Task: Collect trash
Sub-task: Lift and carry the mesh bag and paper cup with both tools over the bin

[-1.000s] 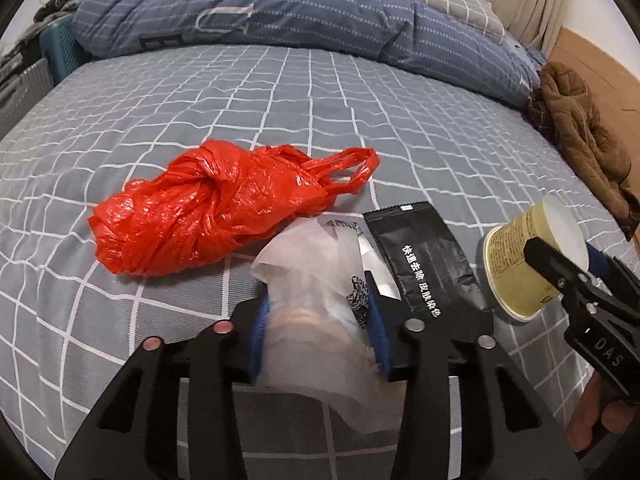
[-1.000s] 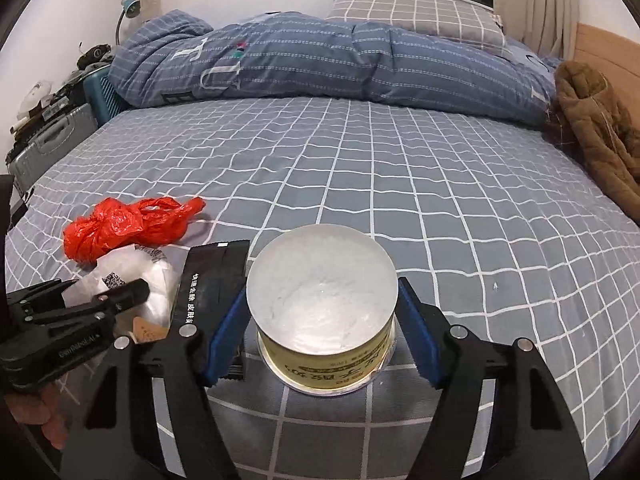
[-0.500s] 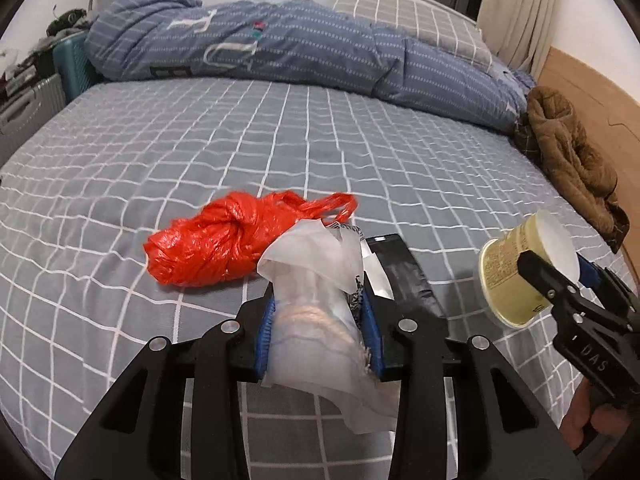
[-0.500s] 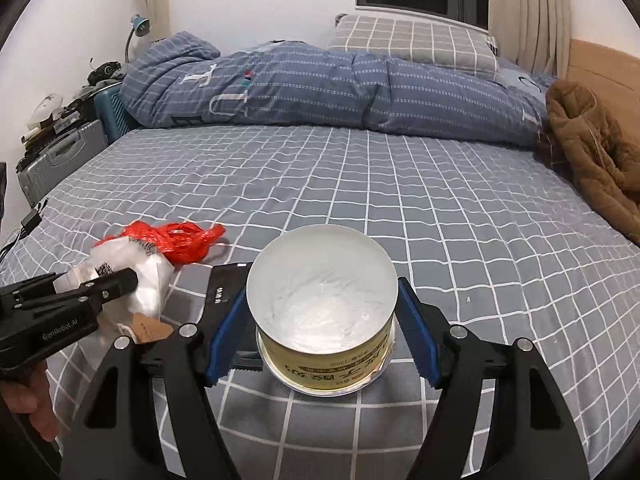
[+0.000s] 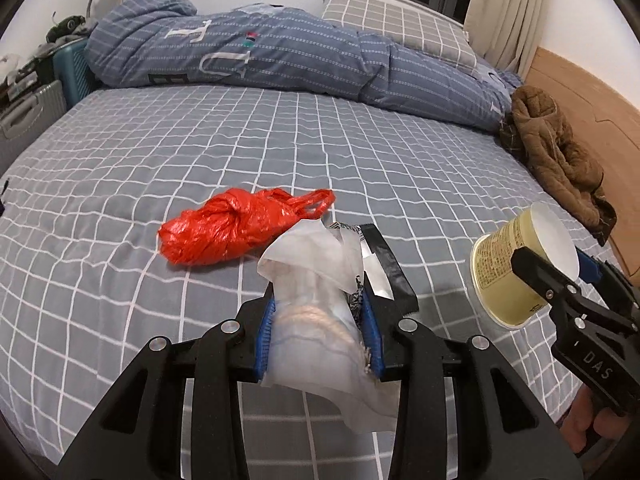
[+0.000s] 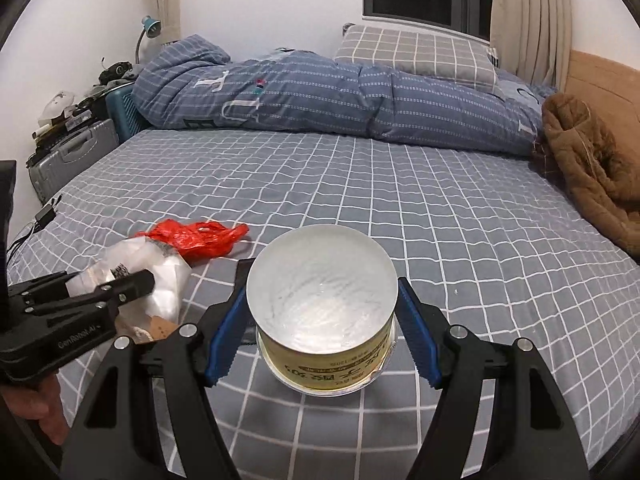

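On the grey checked bedsheet (image 5: 280,152) lie one red plastic bag (image 5: 236,228) and one black wrapper (image 5: 390,268). Left gripper (image 5: 318,332) clamps a translucent white bag (image 5: 316,304); right gripper (image 6: 322,322) clamps one yellow paper cup (image 6: 322,312).

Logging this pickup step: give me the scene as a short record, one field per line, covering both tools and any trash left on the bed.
left tool: shut on clear plastic wrapper, lifted off the bed
right tool: shut on yellow paper cup, held base toward the camera
left on bed: red plastic bag, knotted; black sachet, partly hidden behind the wrapper
surface: grey checked bedsheet
other items: blue duvet and brown garment at the far side
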A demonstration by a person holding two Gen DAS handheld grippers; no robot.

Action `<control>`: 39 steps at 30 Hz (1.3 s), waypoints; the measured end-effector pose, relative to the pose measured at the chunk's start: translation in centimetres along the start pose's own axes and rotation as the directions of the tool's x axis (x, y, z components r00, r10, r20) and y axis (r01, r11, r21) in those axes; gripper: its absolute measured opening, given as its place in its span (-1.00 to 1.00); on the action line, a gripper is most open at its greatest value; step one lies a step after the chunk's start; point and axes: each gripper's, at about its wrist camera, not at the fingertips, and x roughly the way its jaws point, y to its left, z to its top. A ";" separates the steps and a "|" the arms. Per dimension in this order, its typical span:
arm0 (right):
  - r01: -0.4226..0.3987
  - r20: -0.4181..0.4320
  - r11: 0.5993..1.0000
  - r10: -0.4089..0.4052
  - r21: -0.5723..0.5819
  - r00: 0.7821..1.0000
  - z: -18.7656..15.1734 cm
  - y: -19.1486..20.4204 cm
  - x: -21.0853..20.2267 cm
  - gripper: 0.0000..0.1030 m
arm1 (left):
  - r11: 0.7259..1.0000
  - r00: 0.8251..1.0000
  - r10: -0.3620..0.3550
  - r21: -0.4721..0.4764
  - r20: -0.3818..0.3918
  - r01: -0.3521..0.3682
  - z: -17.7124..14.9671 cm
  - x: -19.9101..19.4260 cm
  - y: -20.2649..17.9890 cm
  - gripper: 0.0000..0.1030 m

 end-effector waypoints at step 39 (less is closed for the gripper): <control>-0.024 -0.036 0.999 0.026 0.047 0.999 -6.3 2.6 -16.3 0.31 | 1.000 1.000 -0.004 -0.031 -0.029 0.003 -9.7 -15.4 -2.5 -0.31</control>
